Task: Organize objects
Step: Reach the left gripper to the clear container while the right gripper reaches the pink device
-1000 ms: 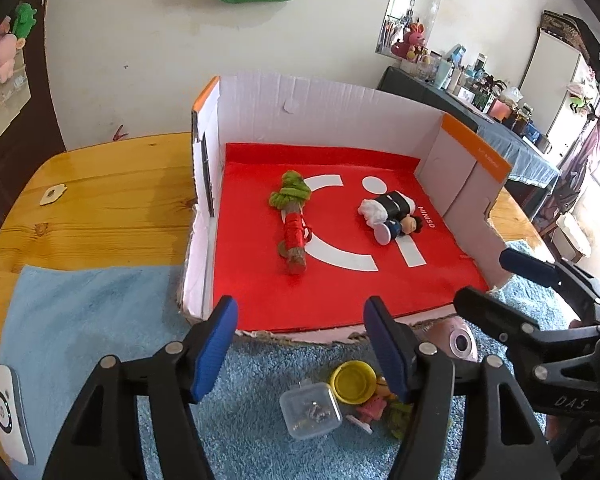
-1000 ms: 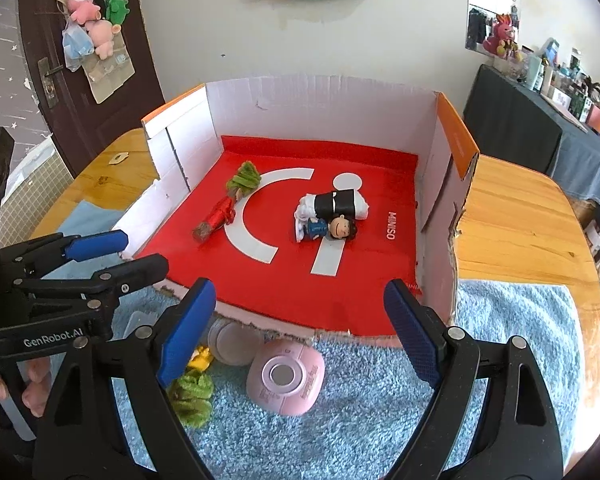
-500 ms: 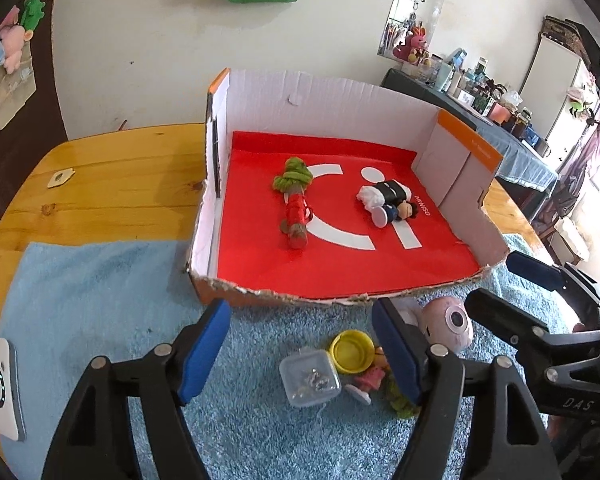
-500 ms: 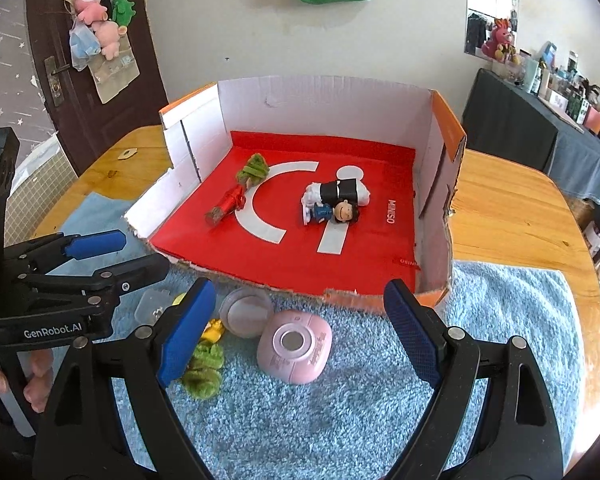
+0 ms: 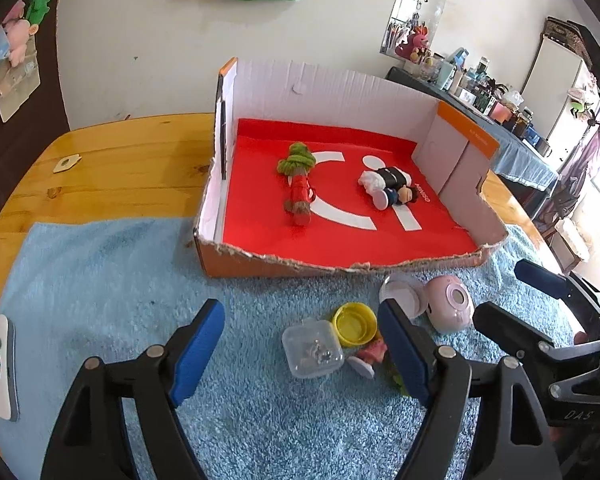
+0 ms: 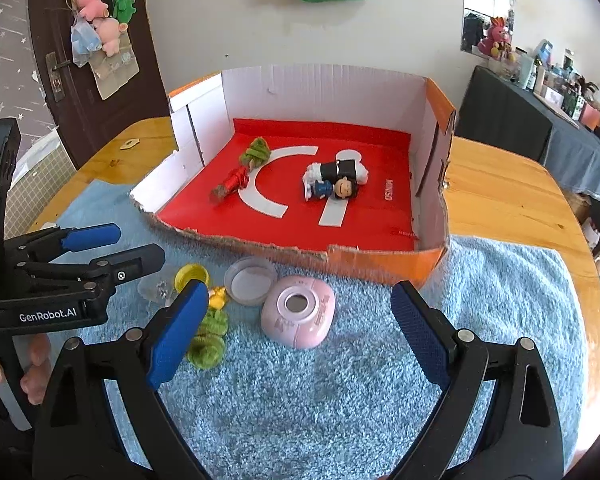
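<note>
A: Where do the toys stand?

B: Two lie in the cardboard box point(image 5: 384, 84) on its red floor: a red and green rope toy point(image 5: 299, 184) to the left, a small doll point(image 6: 336, 182) to its right, apart from each other.

A: And outside it?

B: On the blue towel point(image 6: 480, 304), just before the box's torn front edge: a pink round case point(image 6: 298, 312), a clear lid point(image 6: 250, 280), a yellow cap point(image 5: 354, 322), a small clear box point(image 5: 312, 350) and a green fuzzy piece point(image 6: 208, 340).

A: The fingers?

B: The left gripper point(image 5: 302, 354) is opening above the towel, pressing on nothing. The right gripper point(image 6: 300, 336) is opening too, the pink case between its fingers but untouched.
</note>
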`<state>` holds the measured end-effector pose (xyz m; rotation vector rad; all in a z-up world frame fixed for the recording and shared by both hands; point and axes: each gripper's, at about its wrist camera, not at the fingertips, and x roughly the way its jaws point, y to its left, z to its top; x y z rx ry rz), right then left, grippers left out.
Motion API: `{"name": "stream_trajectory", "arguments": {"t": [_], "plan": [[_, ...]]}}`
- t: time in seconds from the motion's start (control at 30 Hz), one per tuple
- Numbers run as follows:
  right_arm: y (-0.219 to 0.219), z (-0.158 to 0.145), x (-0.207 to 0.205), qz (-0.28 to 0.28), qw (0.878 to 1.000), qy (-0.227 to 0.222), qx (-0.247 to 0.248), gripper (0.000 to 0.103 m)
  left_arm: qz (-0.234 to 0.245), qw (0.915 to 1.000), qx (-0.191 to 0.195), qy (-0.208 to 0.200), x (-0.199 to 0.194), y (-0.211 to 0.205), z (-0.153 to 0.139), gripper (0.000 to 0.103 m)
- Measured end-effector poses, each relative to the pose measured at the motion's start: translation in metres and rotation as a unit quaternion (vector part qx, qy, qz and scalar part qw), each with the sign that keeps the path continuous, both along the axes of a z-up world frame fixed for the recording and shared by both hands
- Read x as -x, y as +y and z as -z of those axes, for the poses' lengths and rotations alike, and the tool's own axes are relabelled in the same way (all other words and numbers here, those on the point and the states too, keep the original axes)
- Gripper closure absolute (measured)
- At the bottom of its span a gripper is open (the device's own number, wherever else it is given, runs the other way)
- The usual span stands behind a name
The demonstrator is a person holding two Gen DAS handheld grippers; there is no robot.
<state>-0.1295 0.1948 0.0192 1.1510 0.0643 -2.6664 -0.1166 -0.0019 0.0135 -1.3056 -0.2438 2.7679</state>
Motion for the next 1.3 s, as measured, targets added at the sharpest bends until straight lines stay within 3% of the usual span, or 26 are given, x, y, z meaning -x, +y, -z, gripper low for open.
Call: {"name": "stream_trajectory", "arguments": {"t": [0.57,1.3], "plan": [[0.004,0.016,-0.013,0.007,1.000,-0.011,-0.004,0.010,-0.008,0.9999,-0.001,-0.012,-0.017,0.000,0.011,0.019],[0.010,0.035,-0.002,0.027,0.999,-0.027,-0.016,0.010,-0.012,0.9997,0.006,-0.020,-0.018,0.001,0.026,0.019]]}}
